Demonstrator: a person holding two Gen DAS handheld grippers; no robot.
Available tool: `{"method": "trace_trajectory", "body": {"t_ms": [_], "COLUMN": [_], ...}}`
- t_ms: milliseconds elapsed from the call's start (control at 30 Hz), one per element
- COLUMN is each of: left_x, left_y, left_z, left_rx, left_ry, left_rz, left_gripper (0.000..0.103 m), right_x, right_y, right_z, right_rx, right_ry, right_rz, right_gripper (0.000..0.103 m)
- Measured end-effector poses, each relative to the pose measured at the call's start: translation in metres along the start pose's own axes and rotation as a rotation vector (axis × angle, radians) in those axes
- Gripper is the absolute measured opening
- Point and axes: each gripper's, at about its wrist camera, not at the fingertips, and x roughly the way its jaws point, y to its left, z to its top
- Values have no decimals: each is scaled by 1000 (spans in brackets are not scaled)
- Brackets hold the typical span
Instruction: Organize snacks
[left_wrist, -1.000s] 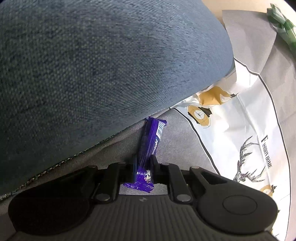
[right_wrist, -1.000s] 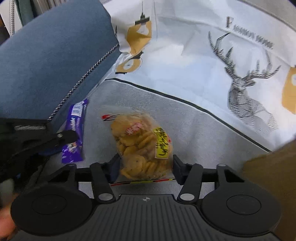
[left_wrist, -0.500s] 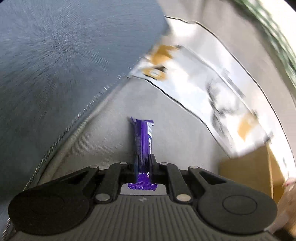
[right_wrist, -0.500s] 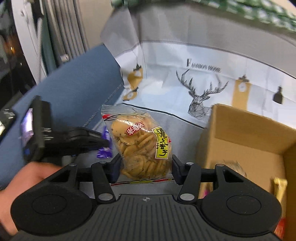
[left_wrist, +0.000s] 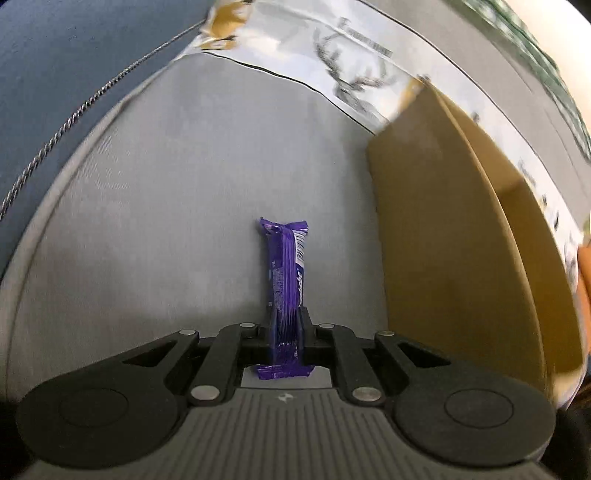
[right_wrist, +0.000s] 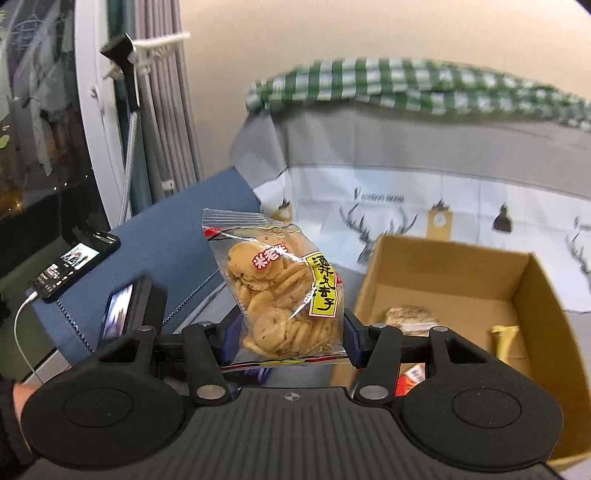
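Overhead, cracker bag (right_wrist: 286, 291) in right claw (right_wrist: 286, 334) (cardboard box (right_wrist: 532, 280) beside).

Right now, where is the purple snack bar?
In the left wrist view the purple snack bar stands clamped in the left gripper, above grey fabric, with the cardboard box to its right.

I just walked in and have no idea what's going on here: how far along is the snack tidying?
Partly done. The cardboard box already holds a few snacks, including a yellow wrapped bar. In hand: the left hand-held gripper is clamped on a purple snack bar, and the right hand-held gripper grips a bag of crackers. Still left: putting both into the box.
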Motion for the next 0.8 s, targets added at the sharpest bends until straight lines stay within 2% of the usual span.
{"method": "trace_trajectory", "body": {"t_ms": [133,300,500,633,800], "left_x": [-10,-7,-6,-3,-1], "left_y": [-17,-15,-21,-25,-31], "left_z": [-30,-36,-41,-40,-42], "left_rx": [73,78,112,133,168], "left_ry": [-14,-14,-39,-50,-50], "left_rz": [23,55,81,92,90], "left_gripper": [11,19,20,21,36], "right_x": [-28,-50,-61,-64,-58], "right_y": [-13,-42,-85,-103,-111], "right_z": [-17,-37,-60,-75,-77], "right_rx": [-29,-42,50,156,205], "right_ry": [-35,-60,-80,-113,-105], "right_rz": [-18,-80,-165,-161,-128], "right_gripper": [55,56,56,56,56]}}
